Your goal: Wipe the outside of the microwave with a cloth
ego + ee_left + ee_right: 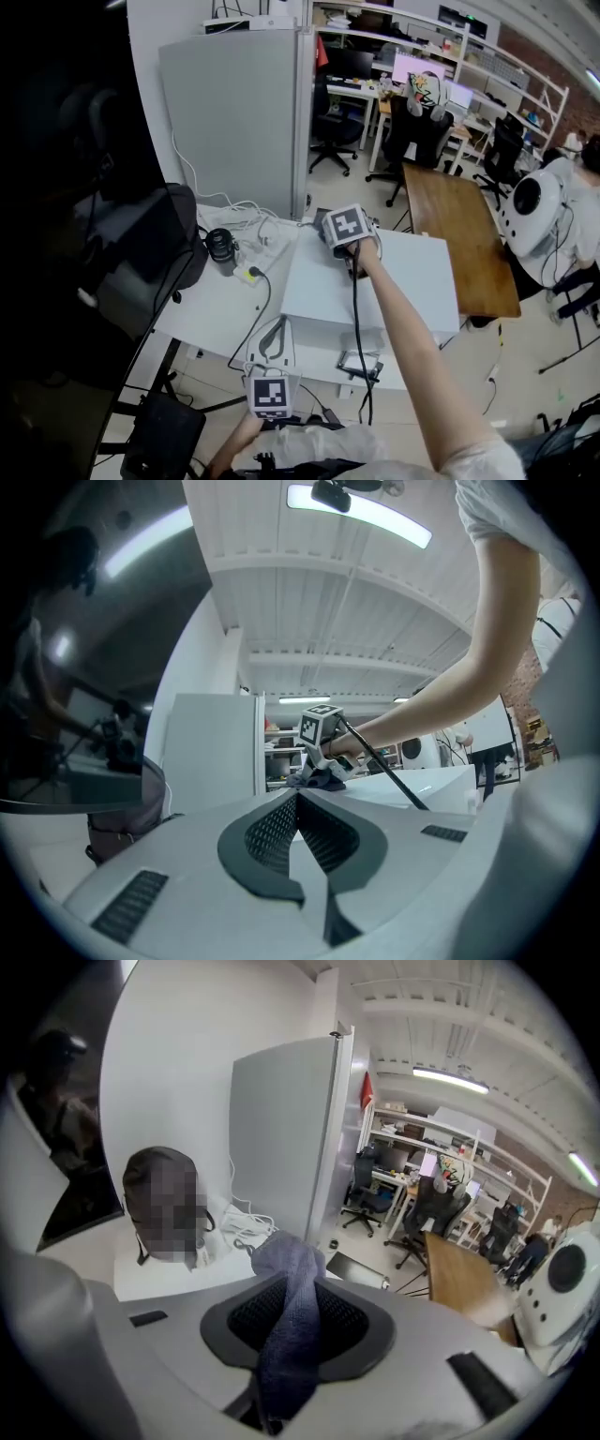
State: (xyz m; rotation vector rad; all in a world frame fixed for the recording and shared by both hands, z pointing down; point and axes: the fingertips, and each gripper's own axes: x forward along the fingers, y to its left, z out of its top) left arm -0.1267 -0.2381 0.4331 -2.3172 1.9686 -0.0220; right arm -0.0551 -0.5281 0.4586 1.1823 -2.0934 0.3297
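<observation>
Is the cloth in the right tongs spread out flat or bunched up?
Bunched up. The right gripper view shows the cloth as a narrow twisted strip clamped between the right tongs.

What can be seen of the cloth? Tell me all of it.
The cloth is blue-grey, soft and fuzzy-looking, bunched into a thick strip. The right gripper is shut on it: it runs between the pads and bulges past the tips. In the left gripper view it seems to rest on the white top of the microwave.
</observation>
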